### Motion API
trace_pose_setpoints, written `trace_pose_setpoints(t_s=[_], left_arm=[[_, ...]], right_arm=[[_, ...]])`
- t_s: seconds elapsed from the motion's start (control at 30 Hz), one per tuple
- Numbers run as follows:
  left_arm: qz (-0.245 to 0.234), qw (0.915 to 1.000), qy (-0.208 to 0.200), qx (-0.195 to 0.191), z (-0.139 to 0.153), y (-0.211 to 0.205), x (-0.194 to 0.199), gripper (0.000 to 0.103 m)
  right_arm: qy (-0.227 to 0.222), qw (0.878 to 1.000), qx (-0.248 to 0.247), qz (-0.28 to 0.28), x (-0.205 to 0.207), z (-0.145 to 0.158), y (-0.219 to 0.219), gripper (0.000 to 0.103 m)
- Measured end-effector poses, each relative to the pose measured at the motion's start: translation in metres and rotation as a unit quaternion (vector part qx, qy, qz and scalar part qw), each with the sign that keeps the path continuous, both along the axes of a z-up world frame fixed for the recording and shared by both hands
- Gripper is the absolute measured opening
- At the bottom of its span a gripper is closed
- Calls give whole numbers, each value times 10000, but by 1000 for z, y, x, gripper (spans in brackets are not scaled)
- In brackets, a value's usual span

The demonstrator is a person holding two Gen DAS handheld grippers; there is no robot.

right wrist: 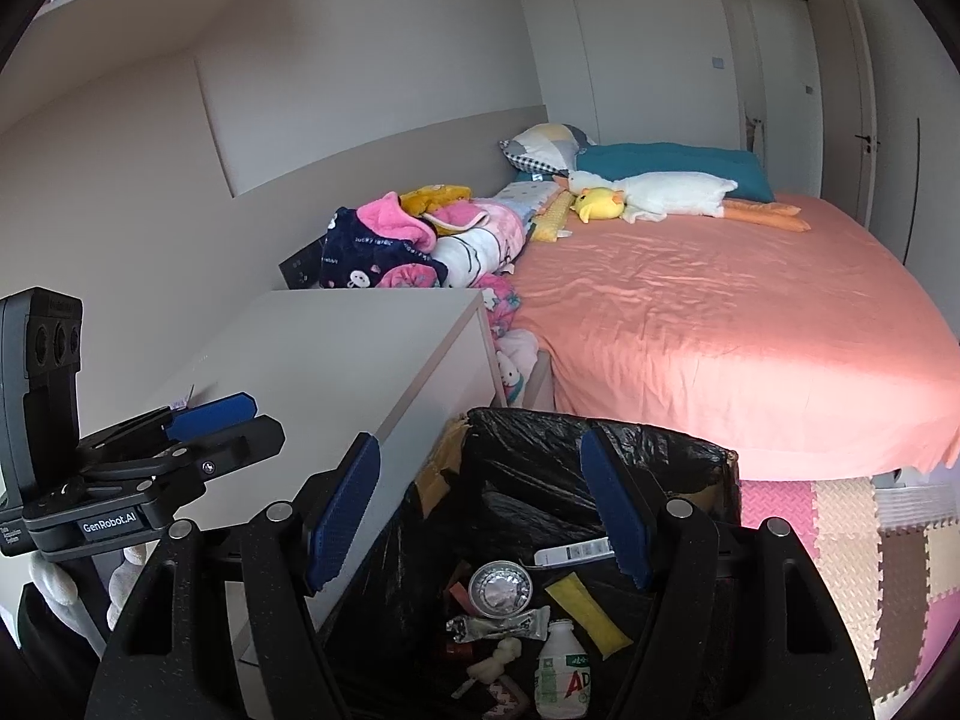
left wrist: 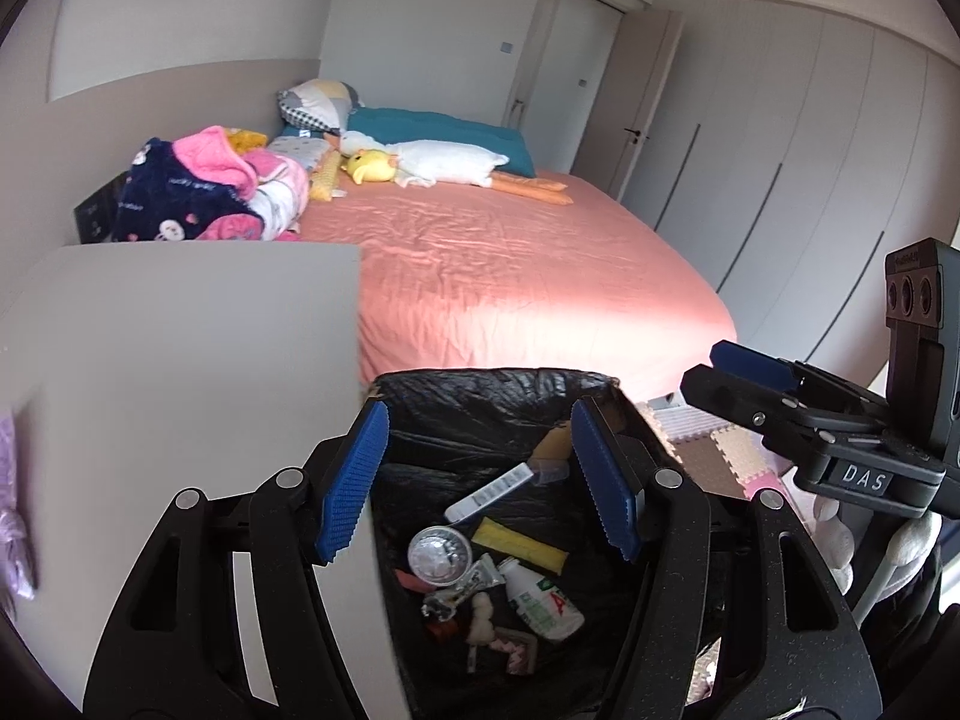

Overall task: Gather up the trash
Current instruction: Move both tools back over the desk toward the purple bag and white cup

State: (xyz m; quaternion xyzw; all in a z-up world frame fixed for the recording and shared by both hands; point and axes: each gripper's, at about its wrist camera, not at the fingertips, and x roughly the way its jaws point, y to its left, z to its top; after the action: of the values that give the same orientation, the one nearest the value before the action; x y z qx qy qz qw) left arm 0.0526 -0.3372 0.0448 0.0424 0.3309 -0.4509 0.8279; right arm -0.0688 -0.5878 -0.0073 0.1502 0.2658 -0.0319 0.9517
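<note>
Both grippers hang over a trash bin (left wrist: 498, 396) lined with a black bag, each spread with nothing between its blue pads. Below the left gripper (left wrist: 480, 480) the bin's bottom holds the trash: a white tube (left wrist: 489, 492), a round foil lid (left wrist: 439, 553), a yellow wrapper (left wrist: 519, 546), a small white bottle (left wrist: 543, 600) and some crumpled scraps. The right gripper (right wrist: 480, 516) sits just beside the left one, over the same bin. A pale desk (right wrist: 336, 348) stands to the left of both grippers, touching the bin's side. Beyond the bin lies a bed (right wrist: 720, 324) with a pink sheet, and foam floor mats (right wrist: 870, 540) lie to the right.
</note>
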Motion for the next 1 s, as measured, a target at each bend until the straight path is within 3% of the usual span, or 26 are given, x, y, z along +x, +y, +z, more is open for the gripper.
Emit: trace_pose_setpoints(t_s=[0.27,0.67,1.0], left_arm=[[806,9967,-6,-47,-2,61,8,88],[1923,9813,-8,62,-9,153,25,91],[2689,9629,40,239,-20,222,33,91]], right_arm=[[54,9990,-57,437,25,-1,43,70],[200,9930,-112,1155,61,-7,111,72],[349,9868,-87,1577,91,-9,163,72]])
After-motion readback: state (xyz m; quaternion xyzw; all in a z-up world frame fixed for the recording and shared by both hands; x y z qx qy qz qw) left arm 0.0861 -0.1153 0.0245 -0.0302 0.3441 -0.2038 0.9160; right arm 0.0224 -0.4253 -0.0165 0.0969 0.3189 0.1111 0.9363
